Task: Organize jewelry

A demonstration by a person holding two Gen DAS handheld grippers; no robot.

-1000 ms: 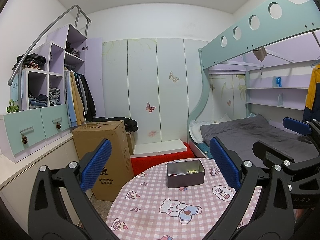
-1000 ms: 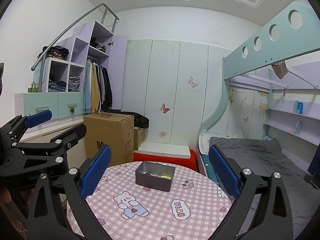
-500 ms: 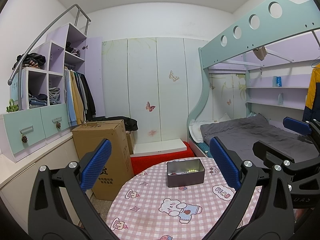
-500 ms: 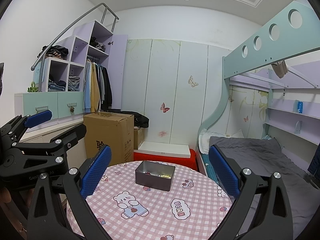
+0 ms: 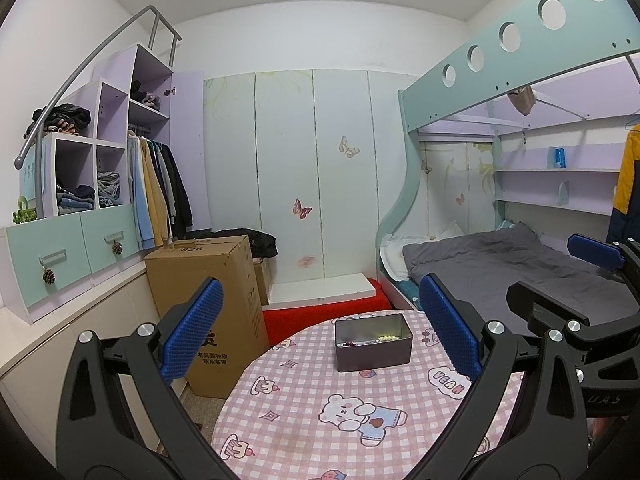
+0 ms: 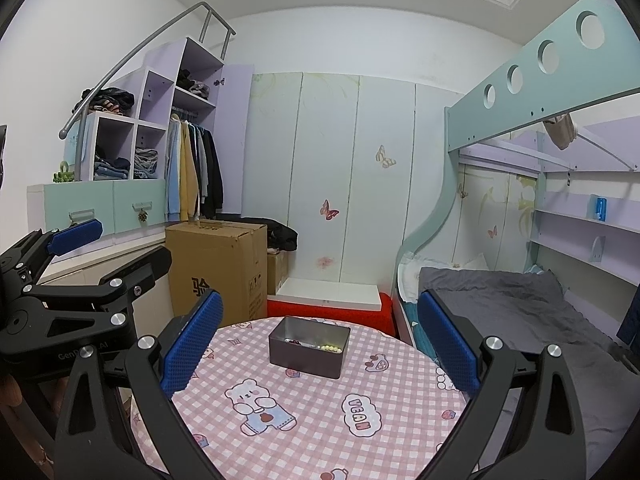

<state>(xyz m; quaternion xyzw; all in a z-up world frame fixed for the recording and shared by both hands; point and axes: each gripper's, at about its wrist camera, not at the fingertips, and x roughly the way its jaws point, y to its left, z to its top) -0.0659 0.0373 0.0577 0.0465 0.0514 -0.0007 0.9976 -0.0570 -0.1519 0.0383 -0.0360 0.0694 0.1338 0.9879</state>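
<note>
Left wrist view: the left gripper (image 5: 320, 328) is being held above the worktop (image 5: 304, 400), its blue pads spread wide apart and empty. The right gripper (image 6: 320, 332) is likewise being held agape. The grey tin (image 5: 373, 342), with beads (image 5: 386, 337) lying inside, is being seen near the worktop's far edge.

A pink-and-white checked tablecloth (image 6: 320, 432), printed with cartoon bears and cupcakes, covers the round table. On it sits a dark grey rectangular metal tin (image 6: 309, 347) holding pale yellow-green beads (image 6: 330, 347) and dark red ones. Both black-framed grippers — left gripper (image 5: 320, 330), right gripper (image 6: 320, 330) — carry blue textured pads (image 6: 192, 344). Behind stand a plain brown cardboard box (image 6: 218, 268) with black print, pale wardrobe doors (image 6: 352, 176) dotted with pink butterflies, a mint-green bunk rail (image 6: 544, 76) and a grey bedcover (image 6: 520, 308).
</note>
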